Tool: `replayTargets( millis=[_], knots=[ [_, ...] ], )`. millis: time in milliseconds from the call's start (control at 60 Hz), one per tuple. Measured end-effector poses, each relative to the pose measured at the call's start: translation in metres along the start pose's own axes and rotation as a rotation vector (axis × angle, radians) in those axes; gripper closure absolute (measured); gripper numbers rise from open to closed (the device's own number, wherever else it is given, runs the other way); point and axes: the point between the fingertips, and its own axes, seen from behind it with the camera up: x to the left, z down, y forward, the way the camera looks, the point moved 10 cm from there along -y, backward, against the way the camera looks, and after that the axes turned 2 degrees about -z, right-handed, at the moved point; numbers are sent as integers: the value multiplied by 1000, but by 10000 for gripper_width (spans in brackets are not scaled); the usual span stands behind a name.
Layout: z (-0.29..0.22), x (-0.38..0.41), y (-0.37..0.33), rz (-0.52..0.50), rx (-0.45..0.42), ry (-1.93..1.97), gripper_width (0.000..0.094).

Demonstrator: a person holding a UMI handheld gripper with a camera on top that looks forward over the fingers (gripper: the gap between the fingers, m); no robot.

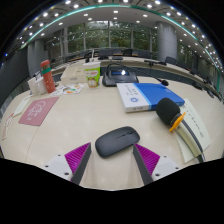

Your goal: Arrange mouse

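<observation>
A dark grey computer mouse (117,141) lies flat on the beige table (80,120), just ahead of my fingers and slightly between their tips. My gripper (112,158) is open, with the magenta pads (77,155) apart on either side and a gap to the mouse at both sides. The mouse rests on the table by itself.
A pink mat (39,110) lies to the left. A blue and white book (147,95) lies beyond the mouse, and a black and orange object (171,113) sits to the right. A red bottle (47,76), a green cup (92,75) and a laptop (121,74) stand further back.
</observation>
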Motion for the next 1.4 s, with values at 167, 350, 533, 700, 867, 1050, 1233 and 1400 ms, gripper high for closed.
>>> replayTargets(
  millis=[167,350,533,700,867,1050,1233,1400],
  knots=[
    [-26,2,28,-34,-1,24,83],
    [-40,15,52,-20,-6,-30,180],
    [-42,21,58,-11,-29,-74,466],
    [-42,22,58,-10,-23,-76,542],
    [-43,23,57,12,-13,-62,594],
    [-72,38,35,82,-51,11,593],
    [-156,110,-9,83,-189,79,592],
    [-207,226,-14,35,-241,78,594]
  ],
)
